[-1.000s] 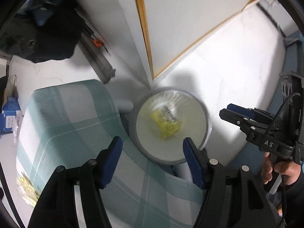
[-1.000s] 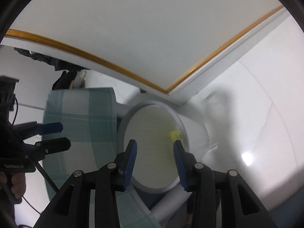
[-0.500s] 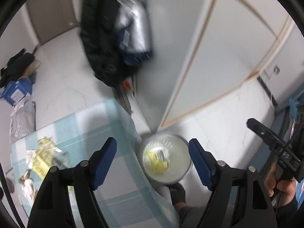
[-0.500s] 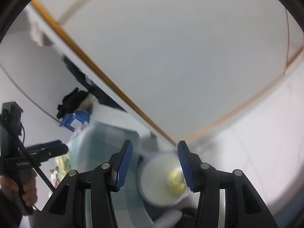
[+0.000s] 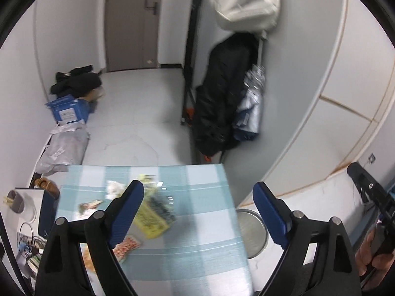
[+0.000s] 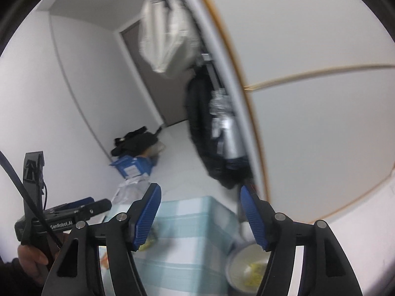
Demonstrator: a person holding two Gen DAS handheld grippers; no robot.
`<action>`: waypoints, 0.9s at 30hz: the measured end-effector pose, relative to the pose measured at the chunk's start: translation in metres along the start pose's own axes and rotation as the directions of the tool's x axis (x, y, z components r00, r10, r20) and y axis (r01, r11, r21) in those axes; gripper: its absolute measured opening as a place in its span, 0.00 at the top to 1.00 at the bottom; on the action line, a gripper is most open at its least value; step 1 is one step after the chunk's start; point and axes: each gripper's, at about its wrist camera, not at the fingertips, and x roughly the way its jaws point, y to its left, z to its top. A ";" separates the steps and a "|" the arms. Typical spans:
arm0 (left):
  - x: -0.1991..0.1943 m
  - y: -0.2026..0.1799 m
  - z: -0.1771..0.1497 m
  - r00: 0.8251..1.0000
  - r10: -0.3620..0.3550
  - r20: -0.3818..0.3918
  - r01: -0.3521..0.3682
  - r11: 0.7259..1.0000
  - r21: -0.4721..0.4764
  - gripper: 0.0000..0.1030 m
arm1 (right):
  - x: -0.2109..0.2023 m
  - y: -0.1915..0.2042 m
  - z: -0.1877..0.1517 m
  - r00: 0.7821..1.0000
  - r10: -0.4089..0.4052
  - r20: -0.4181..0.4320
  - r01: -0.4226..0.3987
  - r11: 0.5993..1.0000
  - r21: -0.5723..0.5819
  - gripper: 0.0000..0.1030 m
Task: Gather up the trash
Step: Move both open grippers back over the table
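— Several wrappers litter your checked tablecloth; bin beside it on the floor.
— And your grippers?
— Left gripper and right gripper have just been opening, empty, angled down.

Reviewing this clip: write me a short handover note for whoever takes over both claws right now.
Left claw: jaws wide, just been opening, nothing between them, above the checked tablecloth.
Right claw: jaws apart, just been opening, holds nothing.
Bin: on the floor beside the table's corner, with yellow trash already inside.
Done: at least one piece binned.
Left: yellow wrapper, white crumpled scrap, red patterned packet and other small litter lie on the cloth. Likely next pick: the yellow wrapper, nearest the left claw.
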 end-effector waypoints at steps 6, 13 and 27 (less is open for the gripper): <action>-0.026 0.041 -0.011 0.993 0.057 0.099 -0.051 0.997 -0.060 0.14 | 0.005 0.059 -0.010 0.999 0.049 0.001 -0.049 0.995 -0.088 0.27; -0.038 0.083 -0.033 0.980 0.122 0.159 -0.102 0.986 -0.131 0.13 | 0.018 0.122 -0.027 0.996 0.089 0.005 -0.086 0.981 -0.175 0.18; -0.044 0.172 -0.069 0.962 0.198 0.187 -0.151 0.960 -0.237 0.09 | 0.080 0.210 -0.079 0.984 0.122 -0.127 -0.156 0.941 -0.302 0.12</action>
